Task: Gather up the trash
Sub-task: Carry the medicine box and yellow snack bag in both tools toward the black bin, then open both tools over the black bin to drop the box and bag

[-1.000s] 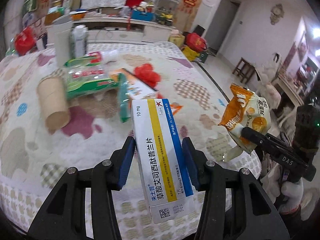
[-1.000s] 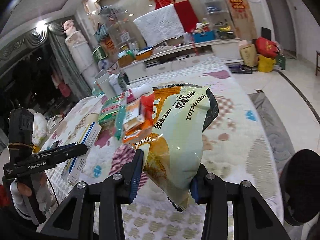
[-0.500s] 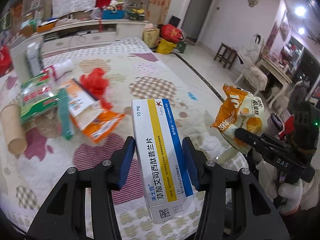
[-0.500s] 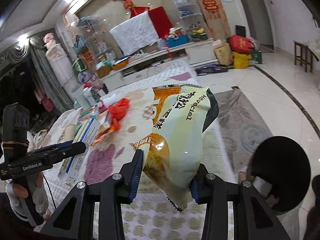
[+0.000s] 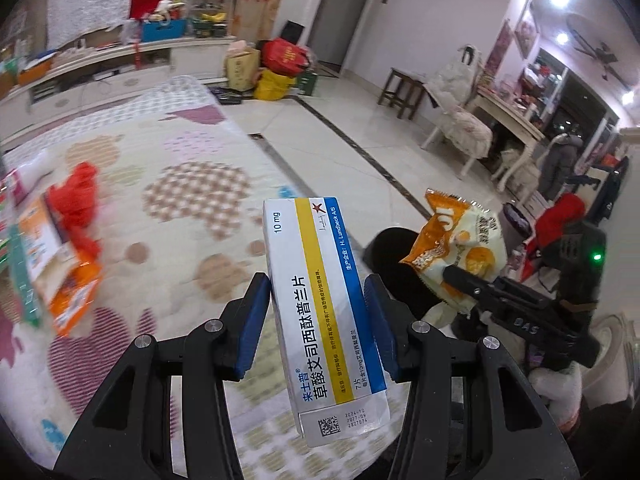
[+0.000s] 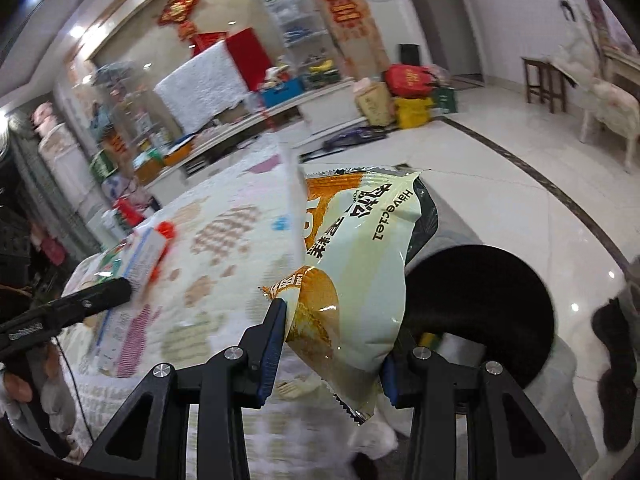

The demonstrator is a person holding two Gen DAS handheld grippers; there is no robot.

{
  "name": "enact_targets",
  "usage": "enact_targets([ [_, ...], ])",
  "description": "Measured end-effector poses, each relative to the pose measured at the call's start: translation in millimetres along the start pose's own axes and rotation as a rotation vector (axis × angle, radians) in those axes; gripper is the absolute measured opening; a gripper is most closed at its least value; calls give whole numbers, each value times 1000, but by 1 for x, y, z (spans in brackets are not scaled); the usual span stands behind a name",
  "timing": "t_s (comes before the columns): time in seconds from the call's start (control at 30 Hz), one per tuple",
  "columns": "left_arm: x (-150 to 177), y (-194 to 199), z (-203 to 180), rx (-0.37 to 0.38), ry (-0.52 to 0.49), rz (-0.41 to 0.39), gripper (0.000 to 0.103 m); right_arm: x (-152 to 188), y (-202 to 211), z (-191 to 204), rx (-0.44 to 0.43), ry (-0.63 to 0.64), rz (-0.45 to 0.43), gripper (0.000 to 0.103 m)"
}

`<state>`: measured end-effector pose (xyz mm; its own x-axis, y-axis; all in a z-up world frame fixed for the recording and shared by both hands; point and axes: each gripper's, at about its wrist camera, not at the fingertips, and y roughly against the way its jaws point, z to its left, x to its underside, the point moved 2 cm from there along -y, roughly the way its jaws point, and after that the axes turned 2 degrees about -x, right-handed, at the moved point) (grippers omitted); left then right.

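The left gripper (image 5: 318, 322) is clamped across the long sides of a white cardboard medicine box with yellow and blue stripes (image 5: 324, 312), which stands at the lower centre of the left wrist view. The right gripper (image 6: 334, 350) is pinched on a pale green and orange crinkled foil snack bag (image 6: 356, 276), at the centre of its own view. The box looks light and stiff, so gripping its flat faces suits it, though hard pressure could crush the card. The bag looks soft, glossy and slippery; holding its lower body seems sensible. A round black opening, probably a bin lined with a black bag (image 6: 480, 300), lies at the lower right, partly hidden behind the snack bag. Leftover wrappers (image 5: 60, 248) on the patterned mat (image 5: 180, 184) at the left edge are motion-blurred and hard to identify.
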<state>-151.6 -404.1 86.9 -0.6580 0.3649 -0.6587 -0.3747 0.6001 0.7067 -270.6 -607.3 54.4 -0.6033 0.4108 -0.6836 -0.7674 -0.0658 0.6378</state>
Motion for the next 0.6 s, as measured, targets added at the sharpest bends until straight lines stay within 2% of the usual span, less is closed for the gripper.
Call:
enact_targets([
  [0.17, -9, -26, -30, 58, -35, 27, 47, 0, 3, -37, 76, -38, 11, 40],
  [0.37, -16, -55, -56, 79, -73, 56, 47, 0, -8, -74, 142, -69, 45, 40],
  [0.5, -19, -71, -73, 92, -95, 70, 47, 1, -18, -91, 201, -97, 67, 57],
  [0.57, -20, -79, -82, 107, -99, 77, 47, 2, -19, -99, 226, -112, 78, 73],
  [0.6, -21, -82, -86, 115, -99, 79, 47, 4, -16, -103, 237, -126, 75, 74],
])
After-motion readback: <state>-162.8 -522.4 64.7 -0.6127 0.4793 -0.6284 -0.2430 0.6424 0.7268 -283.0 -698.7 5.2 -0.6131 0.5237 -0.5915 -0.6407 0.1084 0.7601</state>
